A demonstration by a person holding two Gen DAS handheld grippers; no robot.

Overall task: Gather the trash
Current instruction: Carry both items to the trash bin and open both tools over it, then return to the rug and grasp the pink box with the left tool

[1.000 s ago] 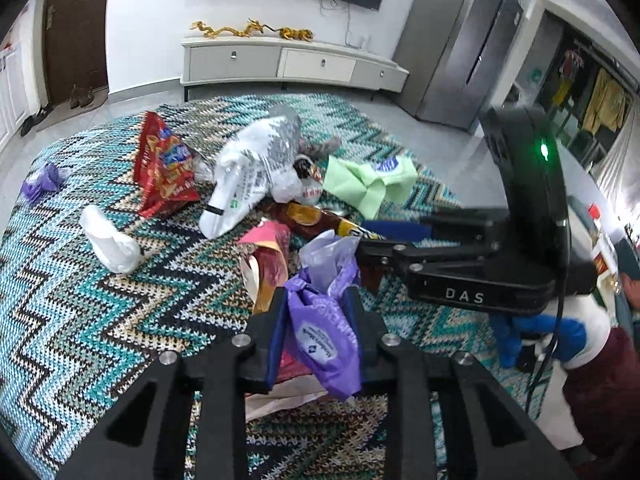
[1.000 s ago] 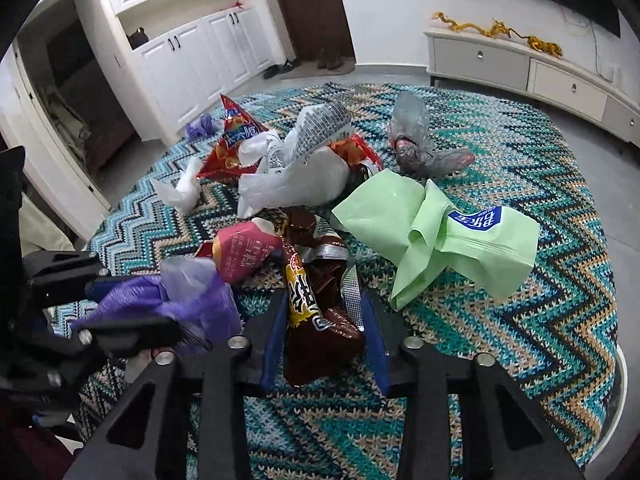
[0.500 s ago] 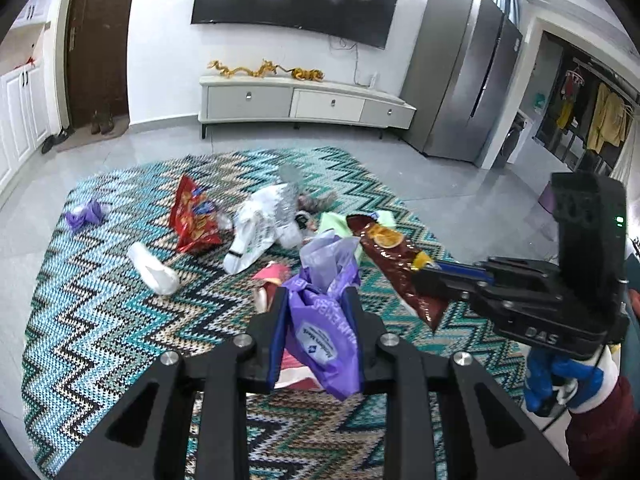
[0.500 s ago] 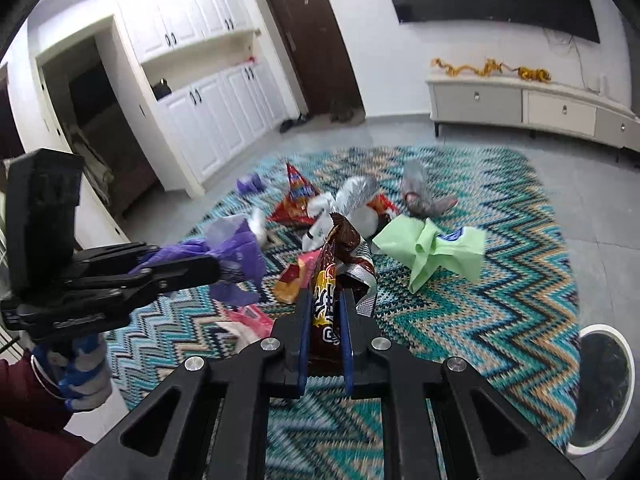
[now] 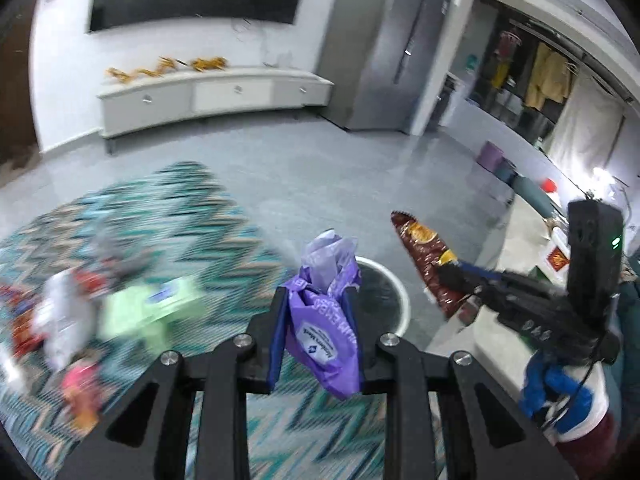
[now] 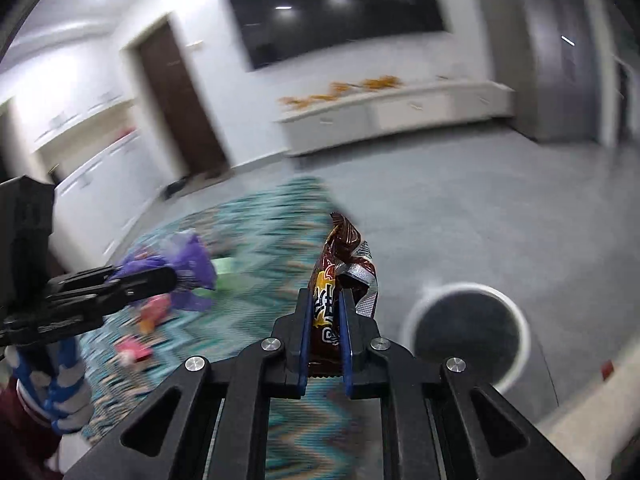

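1. Purple crinkled plastic wrapper [image 5: 326,332] is clamped between the fingers of my left gripper [image 5: 316,312], in the air on the rug side of the white-rimmed round bin [image 5: 402,300], nearly over its rim.
2. My right gripper [image 6: 325,316] is clenched on the dark brown foil snack packet [image 6: 340,280], carried upright, likewise on the rug side of the bin [image 6: 520,320] and not yet above its opening.
3. Landmark for all positions: the bin, standing on the grey floor just off the edge of the teal zigzag woven rug [image 5: 208,216].
4. Progress, judged: two pieces lifted, neither dropped in. The bin interior looks dark; I cannot tell what it holds.
5. Left to do: well away from the bin, on the rug, lie a pale green pouch [image 5: 160,308], a white plastic bag [image 5: 66,320] and red and pink wrappers, all motion-blurred. Several more trips seem needed.
6. Next: bring both loads over the opening, then release.
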